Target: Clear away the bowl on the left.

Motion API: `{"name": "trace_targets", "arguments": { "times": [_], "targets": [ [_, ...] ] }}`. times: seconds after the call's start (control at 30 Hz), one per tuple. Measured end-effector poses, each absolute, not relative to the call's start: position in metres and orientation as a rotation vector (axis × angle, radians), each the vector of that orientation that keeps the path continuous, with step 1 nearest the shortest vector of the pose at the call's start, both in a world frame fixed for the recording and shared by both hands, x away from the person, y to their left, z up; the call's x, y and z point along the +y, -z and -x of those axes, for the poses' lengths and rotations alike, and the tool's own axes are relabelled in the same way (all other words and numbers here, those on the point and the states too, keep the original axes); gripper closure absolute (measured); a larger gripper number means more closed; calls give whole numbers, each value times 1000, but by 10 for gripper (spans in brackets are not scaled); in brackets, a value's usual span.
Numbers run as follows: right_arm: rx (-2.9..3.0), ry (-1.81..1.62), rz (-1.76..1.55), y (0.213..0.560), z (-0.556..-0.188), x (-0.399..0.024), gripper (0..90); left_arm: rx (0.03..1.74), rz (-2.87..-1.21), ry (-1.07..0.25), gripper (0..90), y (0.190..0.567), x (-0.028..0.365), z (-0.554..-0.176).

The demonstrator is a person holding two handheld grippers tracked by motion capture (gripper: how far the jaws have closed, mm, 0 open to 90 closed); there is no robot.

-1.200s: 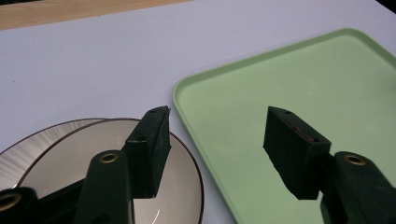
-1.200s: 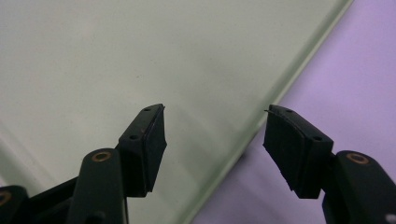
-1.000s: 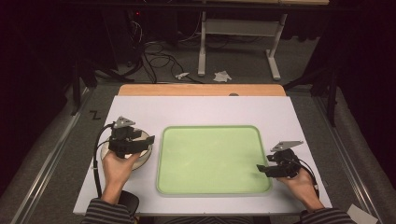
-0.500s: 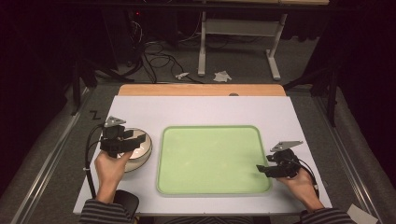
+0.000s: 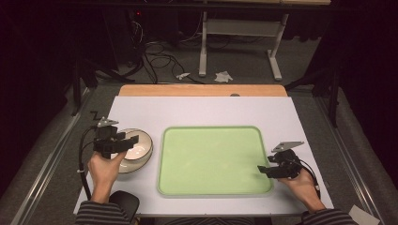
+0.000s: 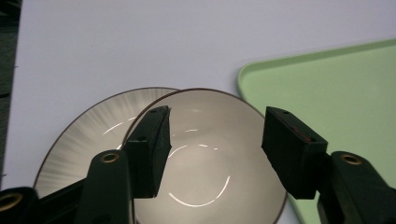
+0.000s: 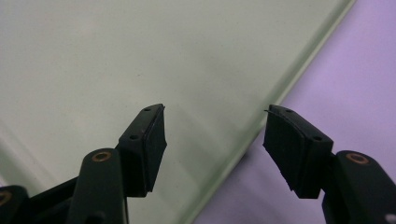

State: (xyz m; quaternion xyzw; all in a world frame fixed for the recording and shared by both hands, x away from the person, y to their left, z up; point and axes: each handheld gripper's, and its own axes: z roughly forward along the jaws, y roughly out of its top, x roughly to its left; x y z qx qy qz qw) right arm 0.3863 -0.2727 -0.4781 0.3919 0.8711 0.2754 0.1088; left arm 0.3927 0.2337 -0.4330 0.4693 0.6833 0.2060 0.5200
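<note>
Left claw (image 6: 215,144), jaws apart, hovers over the upright, round bowl (image 6: 210,172).

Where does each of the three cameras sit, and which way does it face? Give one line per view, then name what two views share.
High view: fixed above the person's side, facing forward and down on the white table; both forearms show, with left tongs and right tongs.
Left gripper view: rides the left tongs, looking down between open jaws at a bowl on a plate.
Right gripper view: rides the right tongs, looking down at the green tray rim.
Shared: all three show the tray.
</note>
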Motion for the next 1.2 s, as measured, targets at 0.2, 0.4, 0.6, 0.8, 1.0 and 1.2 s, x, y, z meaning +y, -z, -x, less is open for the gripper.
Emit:
{"name": "trace_targets", "arguments": {
  "times": [0.2, 0.4, 0.6, 0.8, 1.0, 1.2],
  "targets": [
    [2558, -807, -1144, 479, -386, -272, 400, 1663, -1097, -496, 417, 435, 240, -394],
    [2555, -805, -1148, 478, -386, -272, 400, 1692, -1093, -526, 409, 440, 248, -396],
    [2546, -807, -1142, 478, -386, -272, 402, 1764, -1066, -556, 411, 448, 261, -399],
    [2541, -815, -1148, 478, -386, -273, 408, 1818, -1063, -531, 412, 457, 267, -404],
    [2551, -811, -1141, 478, -386, -272, 413, 1858, -1037, -484, 419, 465, 273, -407],
    [2551, -809, -1138, 478, -386, -272, 416, 1887, -1033, -458, 434, 471, 276, -409]
  ]
}}
